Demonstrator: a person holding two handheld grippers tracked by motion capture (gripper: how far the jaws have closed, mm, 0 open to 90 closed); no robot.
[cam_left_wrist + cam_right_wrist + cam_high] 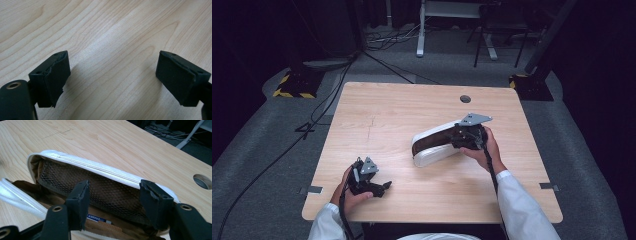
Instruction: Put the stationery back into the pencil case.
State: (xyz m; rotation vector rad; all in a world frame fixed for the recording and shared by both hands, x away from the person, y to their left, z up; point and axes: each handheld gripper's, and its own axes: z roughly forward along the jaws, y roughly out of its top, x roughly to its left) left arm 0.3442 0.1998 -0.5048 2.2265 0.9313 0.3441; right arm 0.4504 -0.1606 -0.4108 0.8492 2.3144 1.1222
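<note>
1. Left tongs (384, 186): held low at near left of bench (377, 107), released, jaws wide apart over bare wood, nothing between them.
2. White pouch (432, 145): lying right of centre on bench, unzipped, lid raised, brown mesh lining (105, 187) exposed.
3. Right tongs (458, 141): at right end of pouch, jaws partly apart, reaching into open mouth before mesh lining; contact between pads and pouch cannot be told.
4. Round cable hole (465, 99): far right of bench.

case (100, 168): white shell, brown mesh lining | table (377, 115): pale wood grain
</note>
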